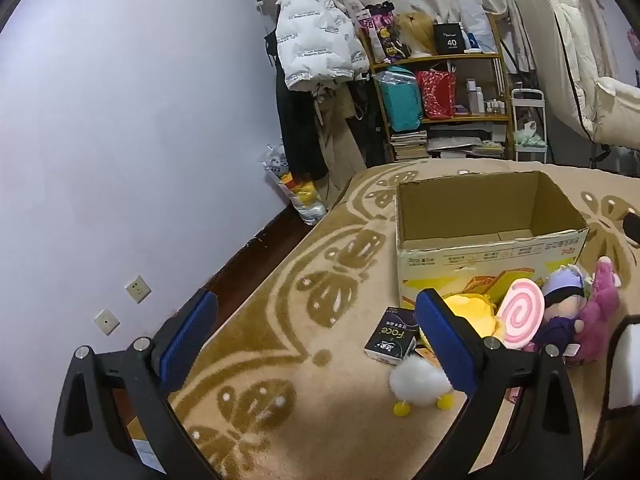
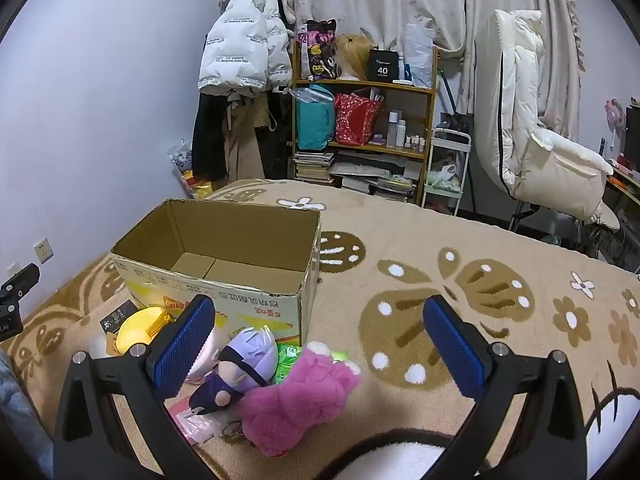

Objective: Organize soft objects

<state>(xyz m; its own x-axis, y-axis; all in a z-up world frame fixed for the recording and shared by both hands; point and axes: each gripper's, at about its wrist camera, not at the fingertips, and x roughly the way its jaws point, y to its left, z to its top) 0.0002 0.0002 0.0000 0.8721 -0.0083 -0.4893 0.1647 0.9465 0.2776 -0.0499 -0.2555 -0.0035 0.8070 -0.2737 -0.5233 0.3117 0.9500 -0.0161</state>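
Note:
An open, empty cardboard box (image 1: 488, 256) (image 2: 224, 280) stands on the patterned rug. In front of it lies a heap of soft toys: a pink plush (image 2: 296, 396) (image 1: 596, 320), a purple-haired doll (image 2: 244, 364) (image 1: 560, 296), a pink swirl lollipop cushion (image 1: 520, 316), a yellow plush (image 1: 472, 316) (image 2: 140, 328) and a white fluffy chick (image 1: 416, 380). My left gripper (image 1: 316, 344) is open and empty, above the rug left of the heap. My right gripper (image 2: 320, 348) is open and empty, above the pink plush.
A black "Face" packet (image 1: 392, 336) lies by the chick. A green wrapper (image 2: 288, 356) and a pink packet (image 2: 192, 420) lie under the toys. A wall runs along the left. A shelf (image 2: 360, 128), hanging coats and a white chair (image 2: 536, 148) stand behind the rug.

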